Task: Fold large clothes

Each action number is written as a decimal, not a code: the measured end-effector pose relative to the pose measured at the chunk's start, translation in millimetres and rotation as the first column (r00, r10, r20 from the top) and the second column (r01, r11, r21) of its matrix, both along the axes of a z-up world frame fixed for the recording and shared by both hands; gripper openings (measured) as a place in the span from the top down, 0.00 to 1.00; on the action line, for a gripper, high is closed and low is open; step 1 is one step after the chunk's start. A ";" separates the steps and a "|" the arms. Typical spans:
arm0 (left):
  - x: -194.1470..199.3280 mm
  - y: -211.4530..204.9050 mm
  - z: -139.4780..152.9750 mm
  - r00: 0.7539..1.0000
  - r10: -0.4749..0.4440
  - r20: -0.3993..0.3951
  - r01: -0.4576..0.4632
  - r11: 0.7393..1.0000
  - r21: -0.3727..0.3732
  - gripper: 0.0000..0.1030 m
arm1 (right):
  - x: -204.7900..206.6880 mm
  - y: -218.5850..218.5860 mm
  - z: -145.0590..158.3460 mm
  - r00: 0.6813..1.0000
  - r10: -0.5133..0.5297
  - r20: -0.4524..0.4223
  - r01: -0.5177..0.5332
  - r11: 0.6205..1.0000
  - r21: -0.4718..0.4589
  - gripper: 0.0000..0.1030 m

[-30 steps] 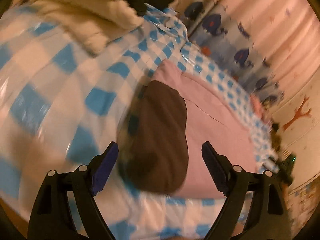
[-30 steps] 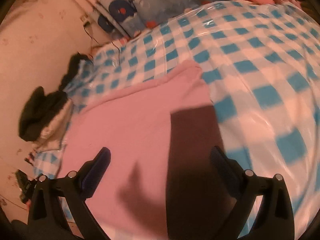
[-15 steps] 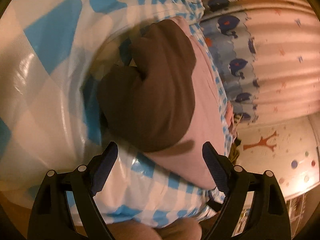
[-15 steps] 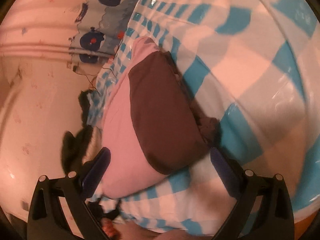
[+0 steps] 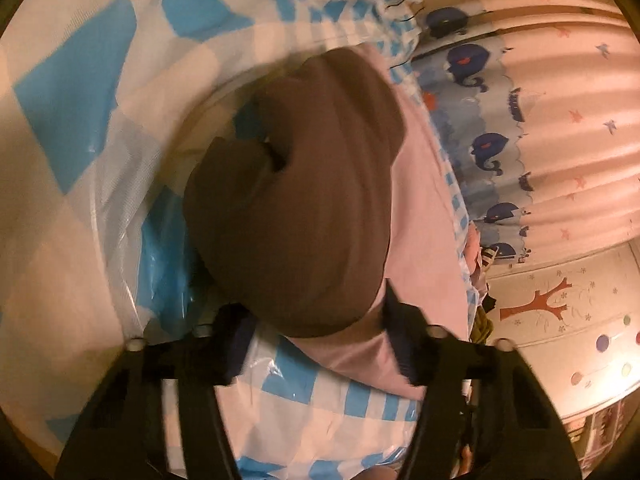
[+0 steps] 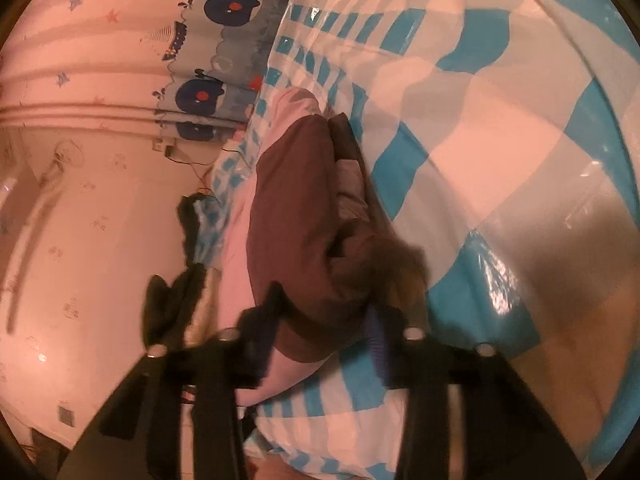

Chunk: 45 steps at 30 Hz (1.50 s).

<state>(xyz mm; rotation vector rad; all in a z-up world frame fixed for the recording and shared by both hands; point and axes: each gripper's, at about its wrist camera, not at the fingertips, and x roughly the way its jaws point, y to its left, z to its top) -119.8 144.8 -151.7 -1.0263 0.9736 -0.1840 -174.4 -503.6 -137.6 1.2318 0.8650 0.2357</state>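
Left wrist view
Garment: a pink garment point(image 5: 416, 240) with a dark brown sleeve point(image 5: 304, 208) folded over it is seen lying just ahead of the fingers, the brown part bunched and creased near its far left.
Left gripper point(image 5: 316, 332): the jaws are caught closing, the near end of the brown sleeve and the pink hem lying between them; whether the pads already press on the cloth cannot be told.
Surface: a blue-and-white checked cover point(image 5: 80, 92), glossy and wrinkled, is spread beneath and to the left.
Room: a curtain with whale prints point(image 5: 492, 152) is seen on the right, a wall with a tree motif point(image 5: 536, 304) below it.

Right wrist view
Garment: the brown sleeve point(image 6: 296, 216) is seen heaped on the pink cloth point(image 6: 240, 240), running away from the fingers.
Right gripper point(image 6: 324, 332): the jaws are closing, blurred, with the sleeve's near end between them; contact cannot be told.
Surface: the checked cover point(image 6: 480, 120) fills the right side.
Room: the whale curtain point(image 6: 224, 12) is seen at upper left; dark clothing point(image 6: 188, 216) lies left of the garment.
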 end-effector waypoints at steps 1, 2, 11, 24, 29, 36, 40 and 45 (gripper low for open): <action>2.7 -1.4 3.3 1.000 -0.007 -0.002 0.007 1.000 0.011 0.63 | -0.1 1.9 5.3 1.000 -0.001 0.021 0.001 1.000 -0.002 0.68; 5.3 -5.2 12.7 1.000 -0.026 0.005 0.026 0.999 0.039 0.69 | -0.5 3.3 11.7 0.999 -0.003 0.042 0.002 1.000 0.004 0.70; -52.1 -1.5 92.1 0.982 -0.154 0.110 0.149 0.987 0.054 0.76 | -73.3 -0.8 84.8 0.980 0.048 0.193 -0.059 0.997 0.050 0.74; -148.7 36.3 29.1 0.993 -0.044 0.107 0.048 0.998 -0.036 0.31 | -131.9 21.4 122.7 0.980 0.125 0.152 -0.058 0.922 -0.384 0.49; -137.1 37.6 19.0 0.995 0.016 0.098 -0.011 0.999 -0.053 0.22 | -55.4 133.6 162.8 0.895 0.406 0.184 -0.218 0.758 -0.615 0.36; -118.3 37.6 11.5 0.991 0.087 0.104 -0.077 0.993 -0.091 0.16 | 27.9 245.5 91.7 0.856 0.517 -0.026 -0.345 0.532 -0.773 0.36; -98.8 24.6 14.2 0.993 0.070 0.096 -0.065 0.996 -0.059 0.16 | 27.6 262.9 44.2 0.839 0.531 -0.120 -0.382 0.419 -0.824 0.28; -94.1 25.0 18.4 0.993 0.071 0.098 -0.068 0.997 -0.038 0.35 | 5.5 260.0 90.2 0.857 0.516 -0.017 -0.269 0.418 -0.868 0.29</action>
